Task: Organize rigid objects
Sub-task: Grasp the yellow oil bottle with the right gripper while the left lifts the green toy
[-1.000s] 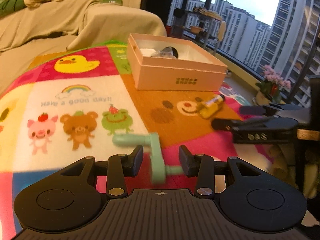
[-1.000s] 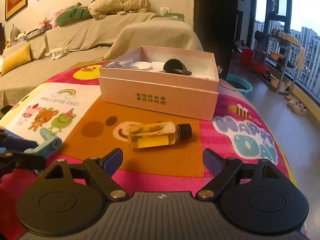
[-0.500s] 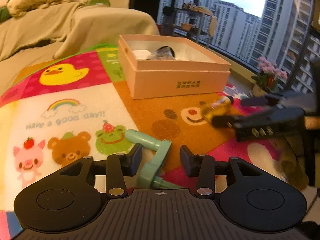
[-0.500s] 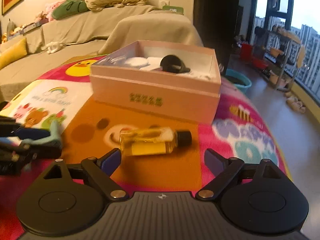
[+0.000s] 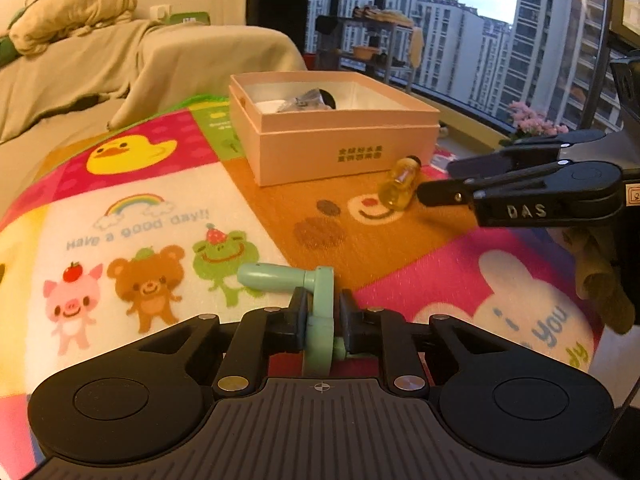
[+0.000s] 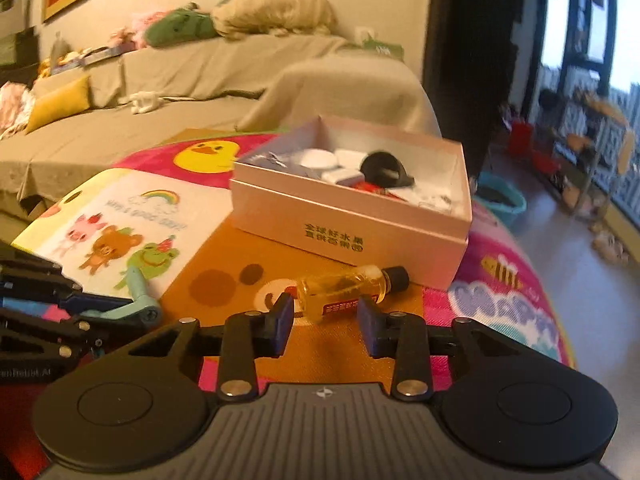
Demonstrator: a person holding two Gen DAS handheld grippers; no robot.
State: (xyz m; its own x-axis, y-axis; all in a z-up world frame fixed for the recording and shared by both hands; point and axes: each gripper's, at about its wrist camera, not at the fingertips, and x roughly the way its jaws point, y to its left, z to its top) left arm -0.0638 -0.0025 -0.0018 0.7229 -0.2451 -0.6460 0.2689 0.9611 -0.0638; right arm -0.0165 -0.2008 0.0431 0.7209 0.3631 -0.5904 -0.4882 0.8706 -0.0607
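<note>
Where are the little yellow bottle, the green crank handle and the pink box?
yellow bottle (image 6: 344,290): right wrist view, on its clear body above the red label.
green crank handle (image 5: 322,304): left wrist view, on the flat arm between the fingers.
pink box (image 5: 344,148): left wrist view, on its front wall.

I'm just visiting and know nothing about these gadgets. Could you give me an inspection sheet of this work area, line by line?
Surface: a cartoon-print mat, lying flat.
Job's things: a pink box, open, with small items inside; a green crank and a yellow bottle lying on the mat, outside the box.
Clutter: nothing seen on the mat beyond these.
Grippers: left gripper shut on the crank; right gripper open, its fingers on either side of the bottle's base, not clamped.
Cables: nothing seen.
Surroundings: a covered sofa with cushions behind, a window onto tower blocks, a teal tub on the floor.
</note>
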